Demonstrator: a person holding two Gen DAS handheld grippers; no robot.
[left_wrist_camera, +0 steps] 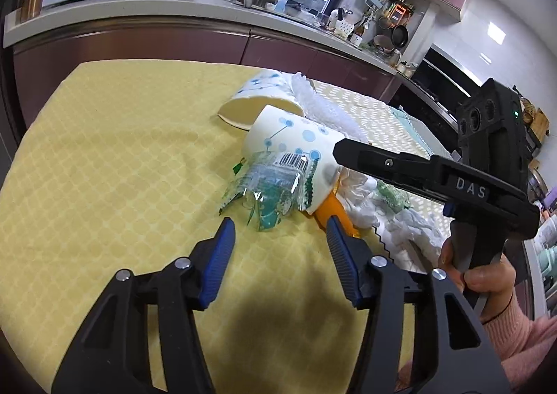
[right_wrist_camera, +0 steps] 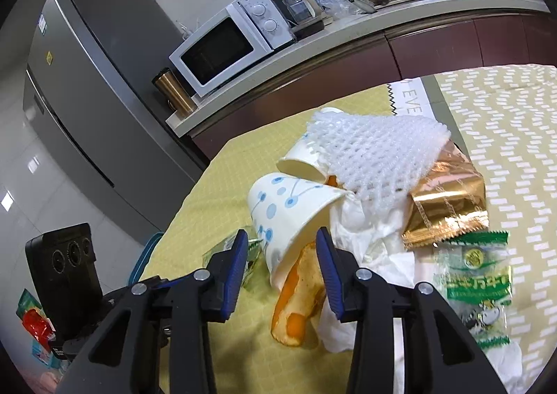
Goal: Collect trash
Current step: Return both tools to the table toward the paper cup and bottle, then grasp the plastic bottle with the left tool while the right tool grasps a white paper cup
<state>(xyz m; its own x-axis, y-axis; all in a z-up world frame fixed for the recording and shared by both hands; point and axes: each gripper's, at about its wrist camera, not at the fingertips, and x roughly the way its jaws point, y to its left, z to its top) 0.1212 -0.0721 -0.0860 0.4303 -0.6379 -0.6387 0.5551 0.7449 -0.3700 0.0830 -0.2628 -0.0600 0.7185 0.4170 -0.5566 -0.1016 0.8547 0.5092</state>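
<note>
Left gripper (left_wrist_camera: 278, 230) fingers (left_wrist_camera: 222, 247) parted, nothing clasped, aimed at the clear green-printed wrapper (left_wrist_camera: 268, 192) lying just ahead on the yellow cloth of the counter (left_wrist_camera: 104, 167). Right gripper (right_wrist_camera: 282, 251) fingers (right_wrist_camera: 327, 265) also parted, straddling the rim end of the near paper cup (right_wrist_camera: 282, 213) and the orange peel (right_wrist_camera: 296, 296) spilling from it; pads near the cup but no press visible, so nothing gripped yet.

Further out, all in one heap toward the middle of the counter: a second paper cup (right_wrist_camera: 303, 157) on its side behind the first, white foam netting (right_wrist_camera: 376, 157) draped over both, crumpled white tissue (right_wrist_camera: 365, 234) underneath, a gold foil packet (right_wrist_camera: 449, 199) beside the netting, a green snack wrapper (right_wrist_camera: 477, 268) toward the right edge.

No bin or bag seen in either view. Judged from this: collecting barely begun, every piece still on the counter, both grippers poised for a first pick-up. Left to do: close on cup and wrapper, then clear the netting, tissue, foil and peel.
</note>
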